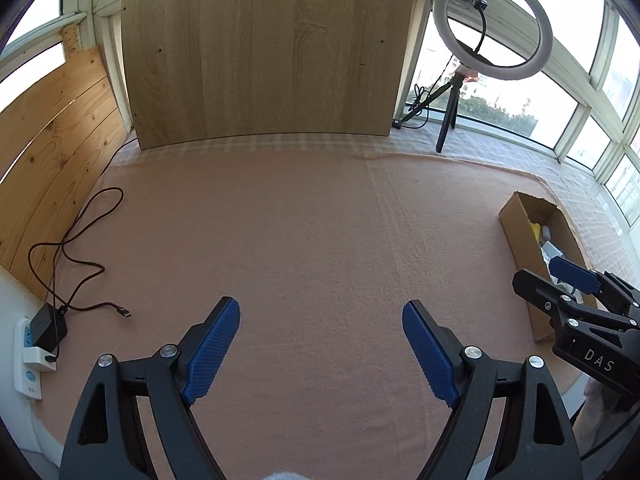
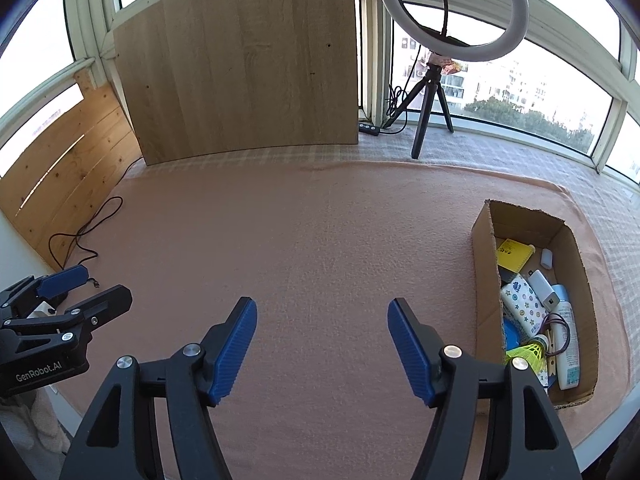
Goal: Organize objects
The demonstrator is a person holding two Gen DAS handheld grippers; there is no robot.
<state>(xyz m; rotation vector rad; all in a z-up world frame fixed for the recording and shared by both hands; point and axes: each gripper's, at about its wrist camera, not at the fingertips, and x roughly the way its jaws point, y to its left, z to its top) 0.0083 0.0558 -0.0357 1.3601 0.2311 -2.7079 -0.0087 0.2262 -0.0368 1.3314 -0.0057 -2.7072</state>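
We read "DAS" on the right gripper point(image 1: 568, 280) body and "GenRobot.AI" on the left gripper point(image 2: 86, 284) body.

The left gripper point(image 1: 321, 316) is built of black moulded arms with triangular cut-outs, joined by silver round-headed pivot screws, and its two fingers are faced with blue ribbed pads point(image 1: 214, 346). The right gripper point(image 2: 322, 314) is made the same way, in black with silver screws and blue ribbed pads point(image 2: 234, 350). White lettering is printed on the black bodies: "DAS" is read on the right one in the left wrist view, and "GenRobot.AI" on the left one in the right wrist view.
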